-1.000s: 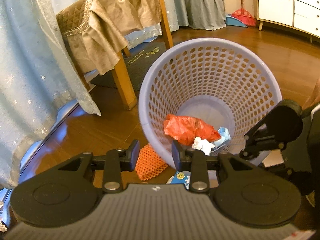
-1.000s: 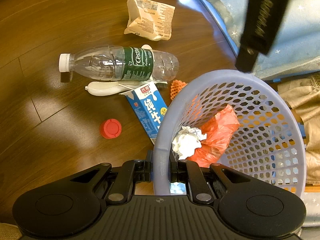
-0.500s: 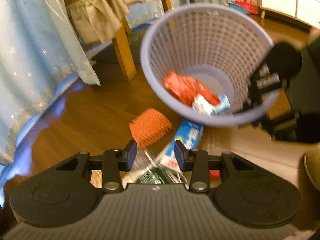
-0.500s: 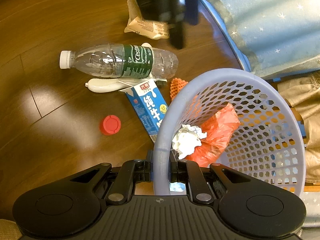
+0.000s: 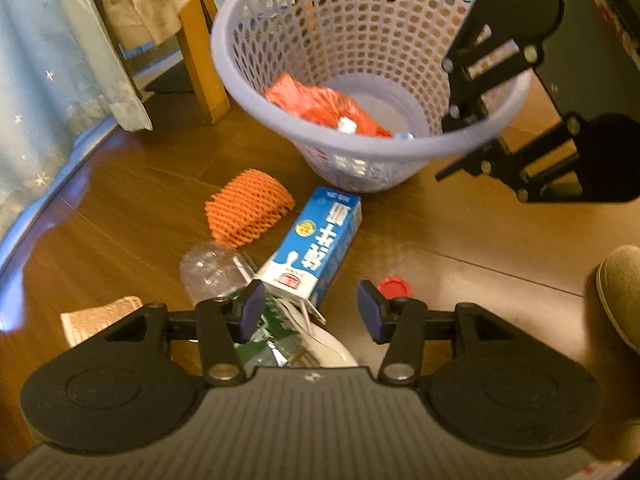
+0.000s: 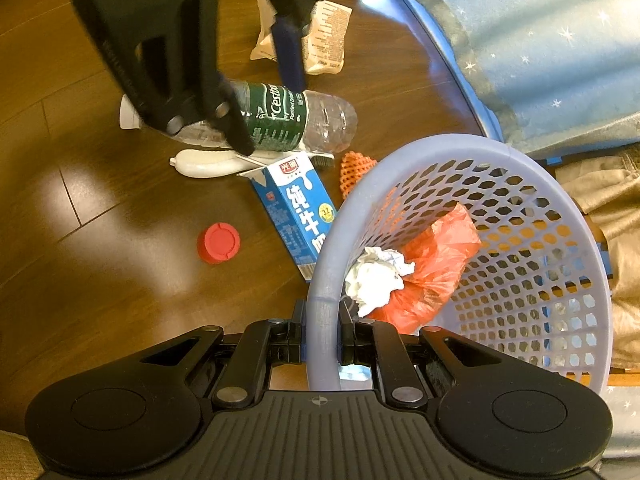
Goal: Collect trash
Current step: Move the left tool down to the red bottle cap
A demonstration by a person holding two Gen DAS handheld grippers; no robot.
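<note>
the left gripper (image 5: 311, 310) tilts down over the floor litter, its jaws parted and just been opening, empty, above the bottle (image 6: 288, 118) and milk carton (image 5: 316, 246). a second ago it faced the basket (image 5: 240, 76) higher up. the right gripper (image 6: 322, 344) is clamped on the basket's rim. the bottle label reads "cestbon".

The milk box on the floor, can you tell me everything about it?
The milk box is a blue and white carton with big white characters, a red logo and a yellow sticker. It looks like cardboard. It lies flat on the wooden floor, its opened spout end by the plastic bottle, its other end beside the basket. No tongs hold it.
</note>
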